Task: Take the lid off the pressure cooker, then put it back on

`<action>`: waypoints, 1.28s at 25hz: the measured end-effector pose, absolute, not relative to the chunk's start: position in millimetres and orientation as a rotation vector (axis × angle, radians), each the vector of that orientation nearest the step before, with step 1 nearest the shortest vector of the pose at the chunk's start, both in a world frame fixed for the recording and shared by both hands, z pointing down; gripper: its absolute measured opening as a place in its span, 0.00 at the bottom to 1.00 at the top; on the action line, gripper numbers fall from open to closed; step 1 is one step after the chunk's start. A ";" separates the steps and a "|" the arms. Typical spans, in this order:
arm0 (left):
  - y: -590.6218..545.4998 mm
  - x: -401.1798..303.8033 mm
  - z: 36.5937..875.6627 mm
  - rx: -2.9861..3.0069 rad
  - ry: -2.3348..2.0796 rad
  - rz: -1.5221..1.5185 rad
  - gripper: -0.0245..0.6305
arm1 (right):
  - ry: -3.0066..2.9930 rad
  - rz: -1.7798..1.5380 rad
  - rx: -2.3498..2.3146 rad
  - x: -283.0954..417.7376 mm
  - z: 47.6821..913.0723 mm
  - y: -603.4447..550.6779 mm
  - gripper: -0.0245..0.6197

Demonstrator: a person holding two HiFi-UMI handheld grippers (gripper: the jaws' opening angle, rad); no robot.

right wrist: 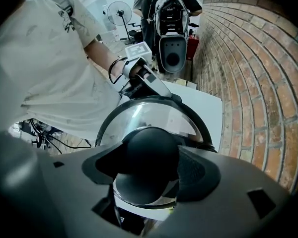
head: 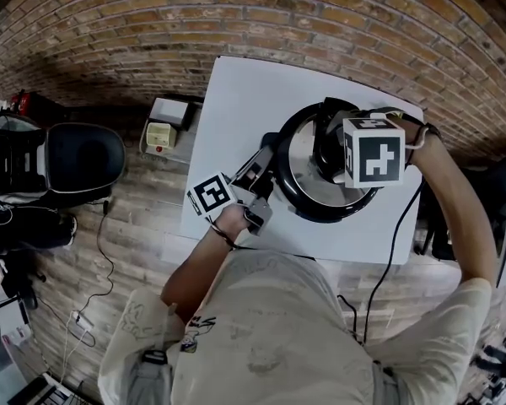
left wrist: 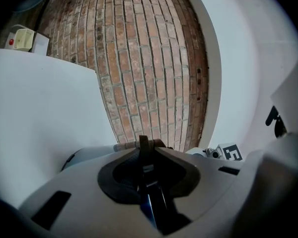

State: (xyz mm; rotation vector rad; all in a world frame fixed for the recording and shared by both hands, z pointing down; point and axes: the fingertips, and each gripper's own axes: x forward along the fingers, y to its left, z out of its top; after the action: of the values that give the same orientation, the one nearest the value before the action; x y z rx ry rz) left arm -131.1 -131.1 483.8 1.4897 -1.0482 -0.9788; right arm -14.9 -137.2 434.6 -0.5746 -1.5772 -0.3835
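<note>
A black pressure cooker point(head: 320, 213) with a glass lid point(head: 302, 163) stands on the white table point(head: 236, 99). My right gripper point(head: 329, 154) points straight down over the lid. In the right gripper view its jaws sit on either side of the round black knob point(right wrist: 149, 157), and the pads point(right wrist: 196, 175) lie against it. The glass lid point(right wrist: 154, 115) rests on the pot. My left gripper point(head: 266, 184) lies level at the cooker's left side, shut on the thin black side handle point(left wrist: 144, 145). The left gripper point(right wrist: 151, 83) also shows beyond the lid in the right gripper view.
A small cream box point(head: 158, 133) with a red button sits on a low stand left of the table. A black seat point(head: 84, 159) and bags stand further left. A cable point(head: 396, 251) hangs off the table's near right edge. The floor is brick.
</note>
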 end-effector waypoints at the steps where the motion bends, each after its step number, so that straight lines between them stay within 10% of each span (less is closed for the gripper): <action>1: -131.1 -131.2 483.0 1.487 -1.043 -0.983 0.17 | -1.577 -0.385 -0.577 -15.3 434.3 -136.8 0.55; 32: -110.4 -181.6 458.1 1.757 -1.606 -0.621 0.26 | -2.409 -0.148 -0.118 -9.5 384.2 -159.1 0.65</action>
State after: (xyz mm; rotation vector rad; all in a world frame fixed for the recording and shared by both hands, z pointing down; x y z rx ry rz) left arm -181.6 -110.4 458.1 1.7569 -1.6058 -0.6212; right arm -9.5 -159.1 384.2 -0.1177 -2.4093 -0.1483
